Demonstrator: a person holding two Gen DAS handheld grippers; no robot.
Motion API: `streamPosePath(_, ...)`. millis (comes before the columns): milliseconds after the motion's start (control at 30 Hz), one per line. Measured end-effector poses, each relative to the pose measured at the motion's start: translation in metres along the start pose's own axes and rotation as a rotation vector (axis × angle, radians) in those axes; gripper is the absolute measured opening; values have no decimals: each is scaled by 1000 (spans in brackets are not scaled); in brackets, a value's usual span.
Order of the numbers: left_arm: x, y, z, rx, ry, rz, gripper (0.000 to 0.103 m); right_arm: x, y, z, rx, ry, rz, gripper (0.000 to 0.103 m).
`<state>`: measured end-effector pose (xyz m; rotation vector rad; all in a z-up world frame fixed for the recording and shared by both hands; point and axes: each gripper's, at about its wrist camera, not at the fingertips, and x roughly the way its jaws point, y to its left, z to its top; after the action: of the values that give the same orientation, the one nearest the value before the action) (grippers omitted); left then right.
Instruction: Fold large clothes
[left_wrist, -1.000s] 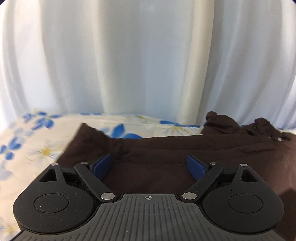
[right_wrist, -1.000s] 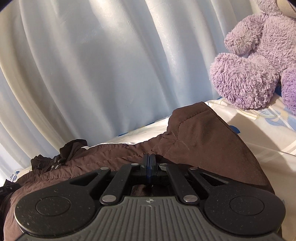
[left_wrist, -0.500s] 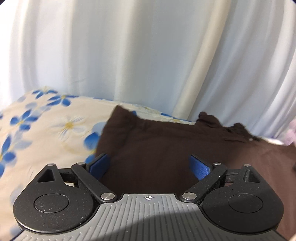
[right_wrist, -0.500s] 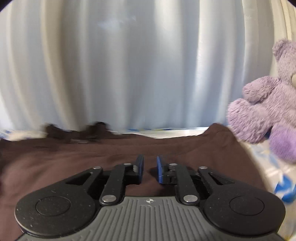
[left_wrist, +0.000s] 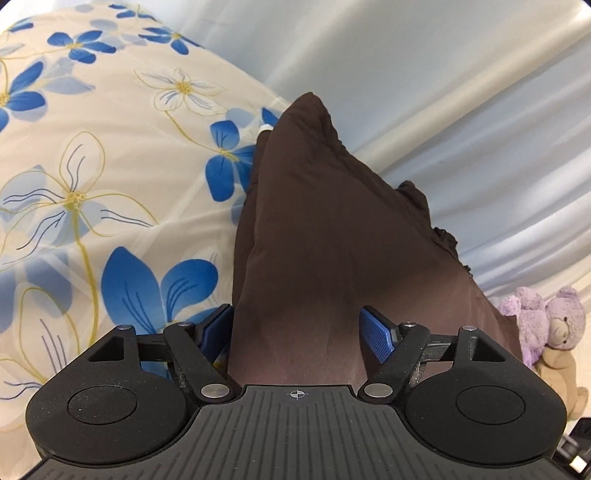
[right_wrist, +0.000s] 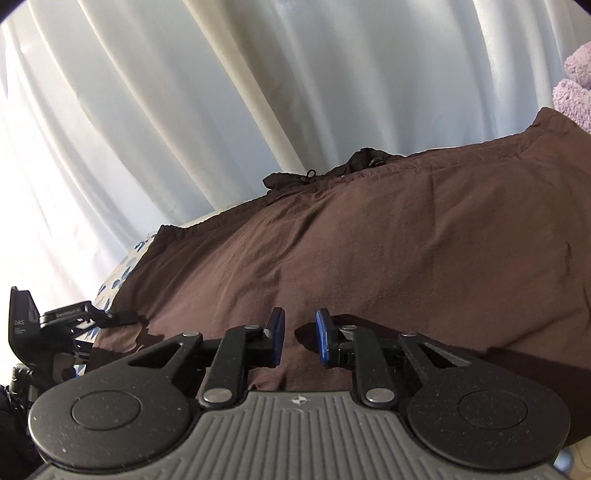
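I see the bed (left_wrist: 110, 155), its flowered sheet filling my left view from nine to twelve o'clock, with pale curtains (right_wrist: 229, 92) behind. The brown garment (right_wrist: 369, 251) lies spread across it, one folded corner peaking at twelve o'clock in the left view. My left tongs (left_wrist: 295, 332) stand wide and are closing, the cloth's edge between the pads, not yet pinched. My right tongs (right_wrist: 300, 338) sit narrowly apart and are closing slightly over flat cloth, holding nothing. I judge the risk is the left pads catching only the top layer, so the fold slides apart. A purple plush bear (left_wrist: 546, 321) at three o'clock crowds that end.
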<state>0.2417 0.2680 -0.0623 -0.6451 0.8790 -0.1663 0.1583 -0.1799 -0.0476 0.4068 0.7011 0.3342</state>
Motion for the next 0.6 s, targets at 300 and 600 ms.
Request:
streamPosePath(300,5,18,12,-119,62,-149,58,-4,4,-6,21,-33,-7,17)
streamPosePath(600,19,19,18,-145,111,-217,60,15,10,-11,-38,18,-59,17)
